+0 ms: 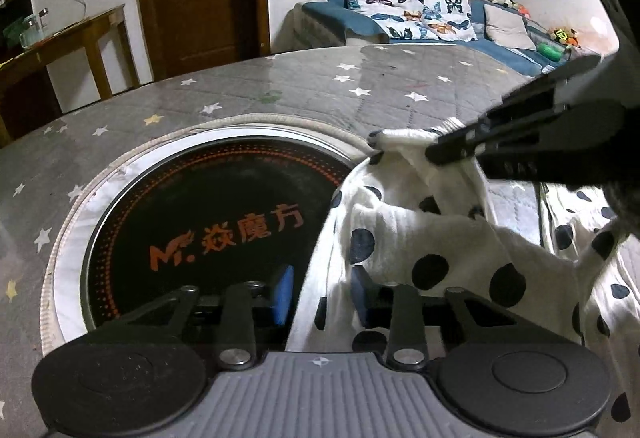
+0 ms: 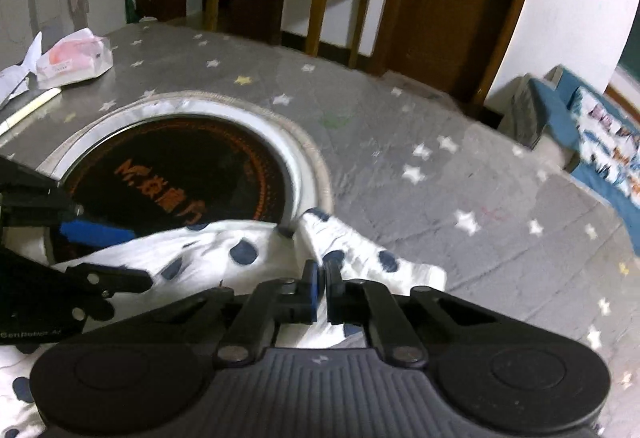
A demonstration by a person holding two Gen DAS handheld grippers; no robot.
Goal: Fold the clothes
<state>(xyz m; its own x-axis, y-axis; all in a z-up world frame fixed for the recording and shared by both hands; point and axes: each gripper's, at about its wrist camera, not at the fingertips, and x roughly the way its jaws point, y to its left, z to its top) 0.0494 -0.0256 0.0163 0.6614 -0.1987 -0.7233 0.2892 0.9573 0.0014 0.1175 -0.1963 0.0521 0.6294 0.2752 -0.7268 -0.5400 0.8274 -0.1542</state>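
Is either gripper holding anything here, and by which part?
Right gripper pinches the polka-dot garment by a bunched edge. Left gripper is open with the cloth between its fingers, not clamped.

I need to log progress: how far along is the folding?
Early. Nothing looks folded: the polka-dot garment lies rumpled on the star-print table cover. In hand: the right tool pinches a cloth edge; the left tool is open around another part. All folds remain.

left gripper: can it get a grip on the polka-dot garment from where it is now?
Probably yes. The left gripper is open, with the polka-dot garment already lying between its blue-padded fingers; nothing blocks closing. The right gripper is shut on another fold, clear of it.
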